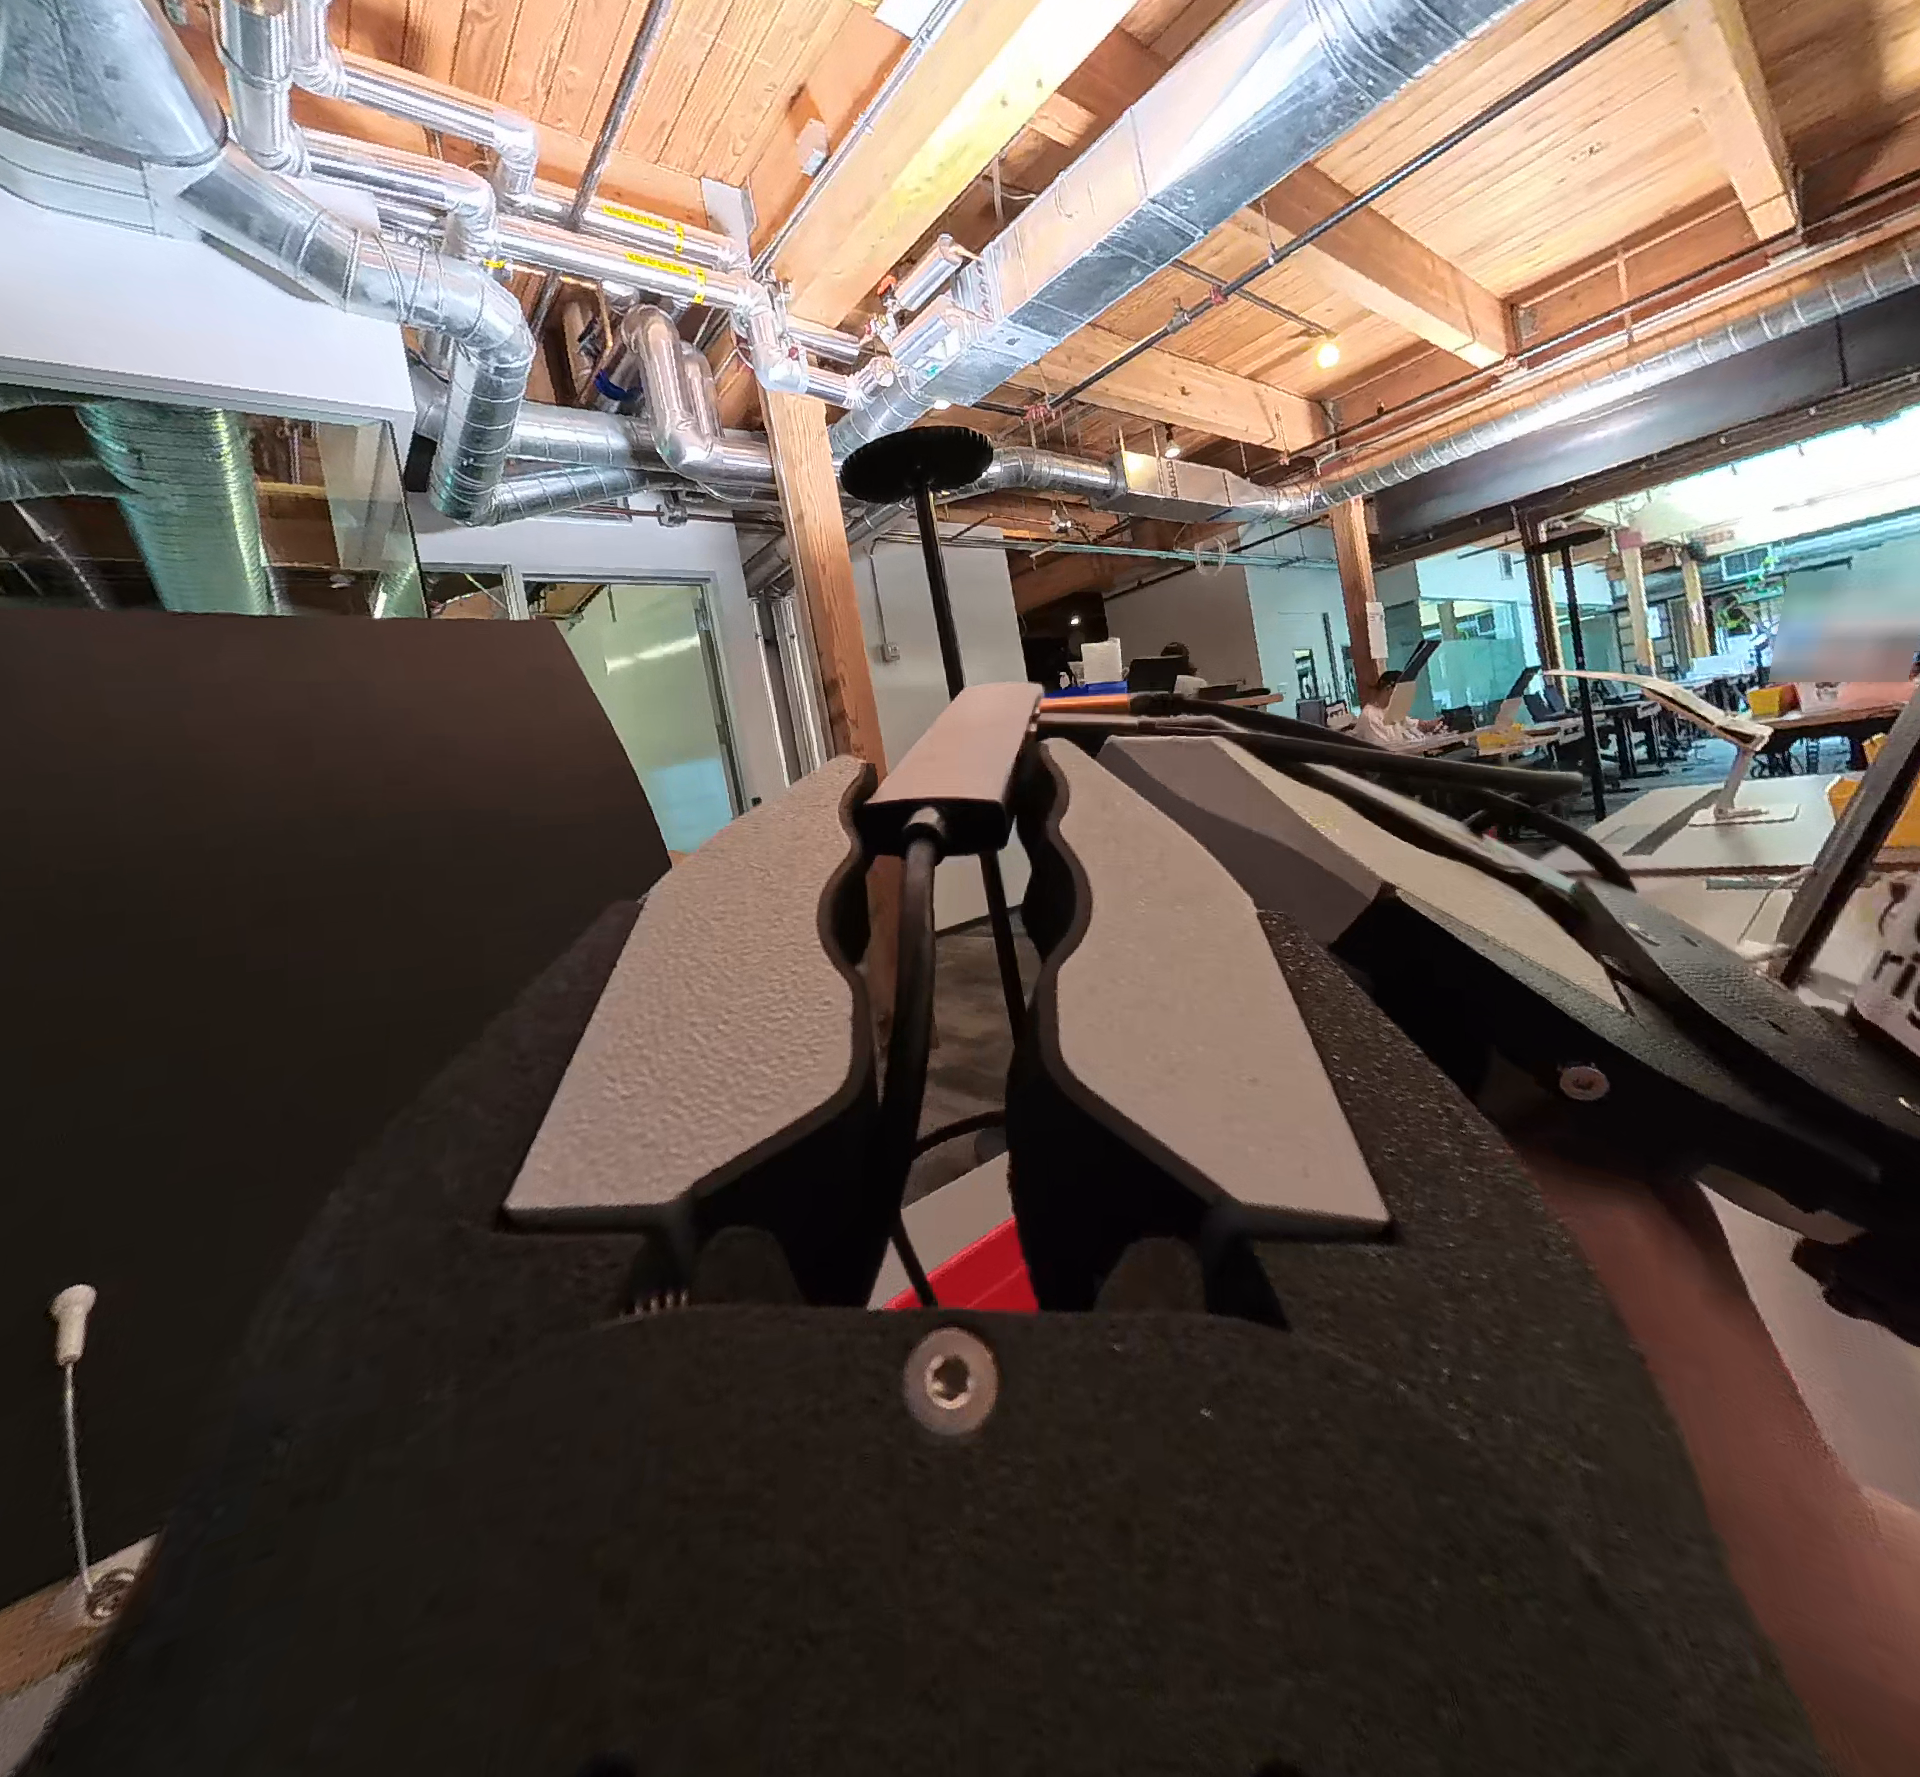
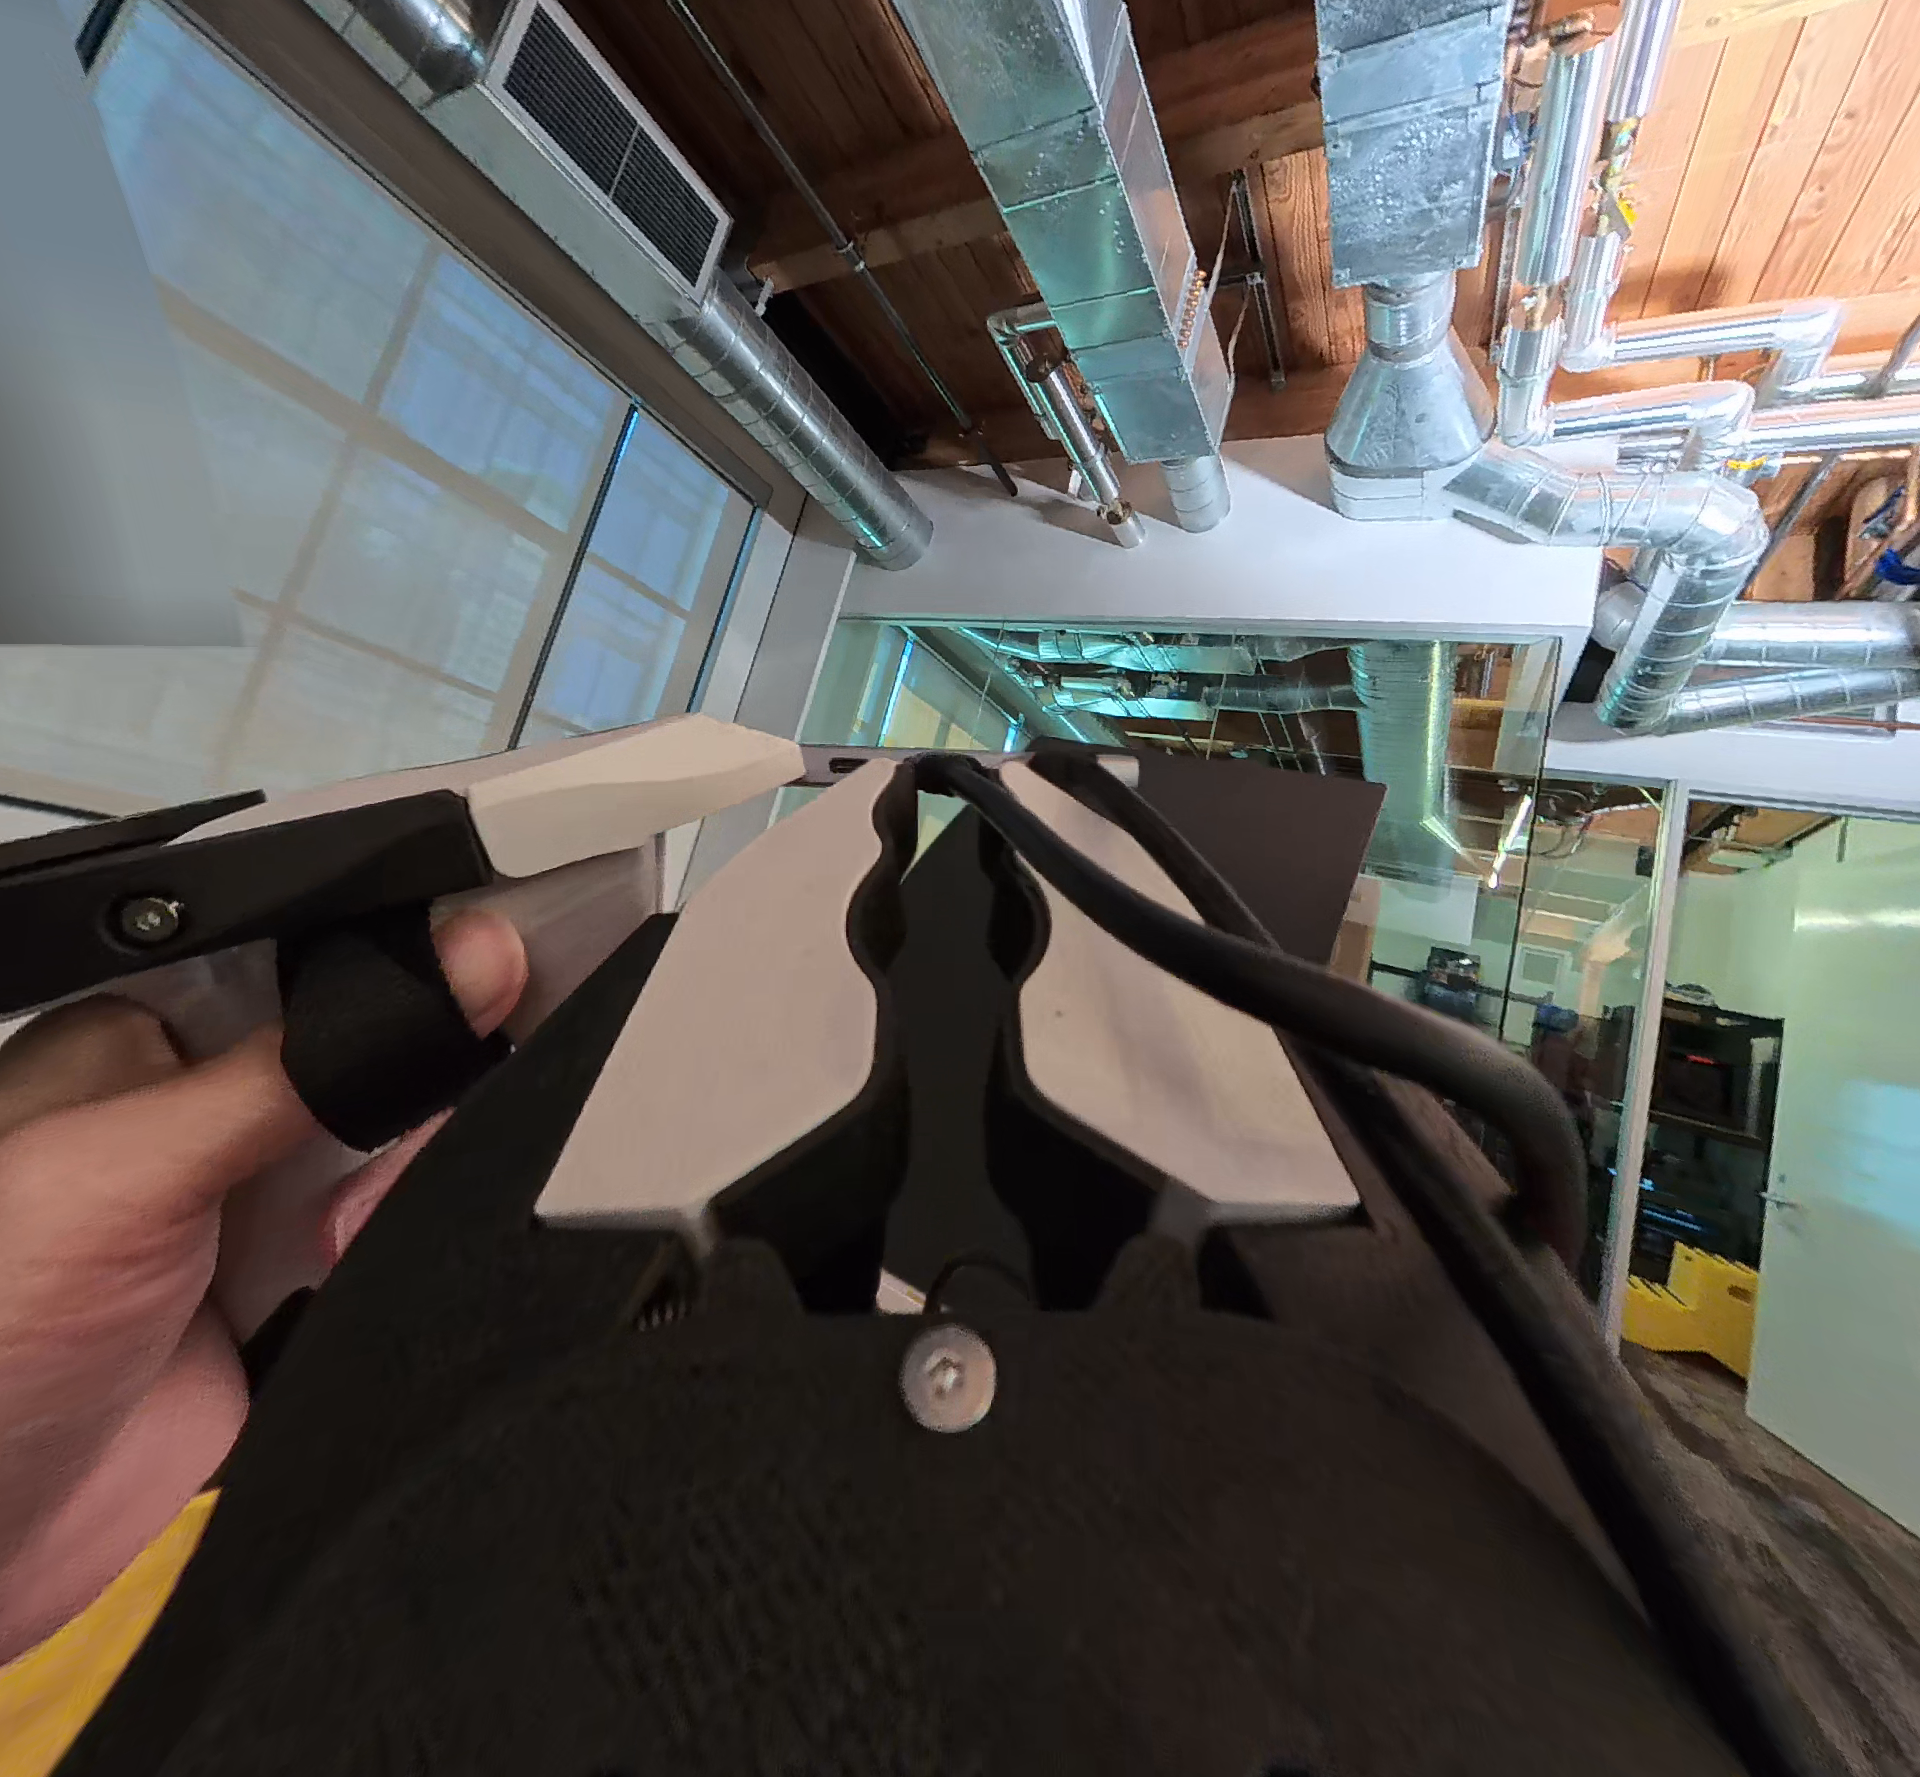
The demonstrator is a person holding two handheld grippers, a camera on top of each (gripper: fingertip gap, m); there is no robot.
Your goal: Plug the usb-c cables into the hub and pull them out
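In the left wrist view my left gripper (image 1: 951, 787) is shut on the slim black hub (image 1: 961, 740) and holds it up in the air. The hub's own black lead (image 1: 912, 938) hangs down between the fingers. An orange-tipped plug (image 1: 1081, 704) and black cables (image 1: 1351, 766) meet the hub's right side, where a finger of the right gripper (image 1: 1236, 813) reaches in. In the right wrist view my right gripper (image 2: 951, 771) is shut on a black usb-c cable (image 2: 1195, 948) with its plug at the hub's edge (image 2: 842, 764). The left gripper's finger (image 2: 644, 792) comes in from the left.
A black panel (image 1: 260, 896) stands close on the left. A wooden post (image 1: 821, 584) and a black stand (image 1: 914, 470) are beyond the hub. A red object (image 1: 966, 1280) lies below. Desks (image 1: 1714, 730) are far right. A person's hand (image 2: 125, 1208) holds the left gripper.
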